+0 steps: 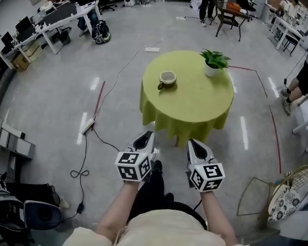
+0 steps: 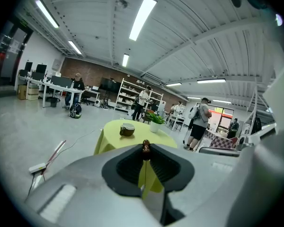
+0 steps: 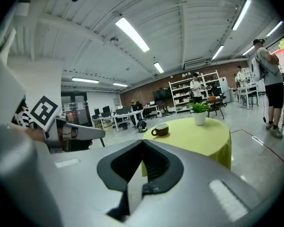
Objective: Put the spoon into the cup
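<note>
Left gripper [image 2: 146, 151]: jaws drawn in tight on the spoon, pinching it at the very tips.
Spoon [image 2: 146, 147]: only a small brown end shows, poking up between the left jaw tips; the rest cannot be made out.
Right gripper [image 3: 143, 142]: jaws together, tip against tip, with nothing between them.
Marker cubes: one sits on the back of each gripper, the left marker cube [image 1: 134, 165] and the right marker cube [image 1: 207, 176], just ahead of the person's bare forearms.
Gripper placing: the two are side by side and a little apart, low in the head view, over the grey floor [image 1: 56, 101]; both point toward the table and stop short of its near edge.
Table [image 1: 195, 96]: round, draped in a yellow-green cloth that hangs down its sides; it stands ahead of both grippers.
Cup [image 1: 168, 79]: brown outside, pale inside, upright on the left part of the tabletop with its handle toward the left; apart from both grippers.
Potted plant [image 1: 214, 62]: green leaves in a white pot, at the far right of the tabletop, well apart from the cup.
Power strip [image 1: 87, 126]: on the floor left of the table, with a dark cable trailing from it.
Room: desks with monitors at far left, shelving along the back wall, several people standing or seated around the edges.
</note>
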Motion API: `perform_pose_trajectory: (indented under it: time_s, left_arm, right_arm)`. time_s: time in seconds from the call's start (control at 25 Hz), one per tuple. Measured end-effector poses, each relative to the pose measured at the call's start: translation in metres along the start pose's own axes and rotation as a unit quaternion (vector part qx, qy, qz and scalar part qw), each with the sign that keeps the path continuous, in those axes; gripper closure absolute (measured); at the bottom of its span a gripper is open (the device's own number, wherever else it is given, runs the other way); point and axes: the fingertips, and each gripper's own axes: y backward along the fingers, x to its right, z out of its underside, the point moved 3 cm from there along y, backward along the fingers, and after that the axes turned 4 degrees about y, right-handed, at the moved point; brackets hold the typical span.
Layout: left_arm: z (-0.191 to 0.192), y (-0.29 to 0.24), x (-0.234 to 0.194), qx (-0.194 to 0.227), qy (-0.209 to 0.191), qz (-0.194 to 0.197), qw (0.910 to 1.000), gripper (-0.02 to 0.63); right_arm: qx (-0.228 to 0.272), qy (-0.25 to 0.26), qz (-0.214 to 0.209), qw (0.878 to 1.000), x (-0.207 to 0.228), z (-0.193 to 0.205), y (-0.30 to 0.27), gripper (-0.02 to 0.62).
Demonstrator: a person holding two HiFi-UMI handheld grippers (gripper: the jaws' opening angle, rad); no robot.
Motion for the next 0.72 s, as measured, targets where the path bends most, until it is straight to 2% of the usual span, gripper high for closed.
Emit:
perform_pose_trajectory:
  time_s: [0.4, 0.72]
  left_arm:
    - [-0.033, -0.061, -0.05, -0.018, 0.023, 0.001, 0.9996, 0.558]
    - [-0.056, -0.112, -0.075, -0.036, 0.027, 0.02, 0.9988, 0.558]
  right_arm:
    - [-0.026, -0.015, 0.011, 0.999, 0.021, -0.012, -0.077, 0.594]
    - [-0.039, -0.024, 0.032, 0.998, 0.04, -0.024, -0.128, 0.594]
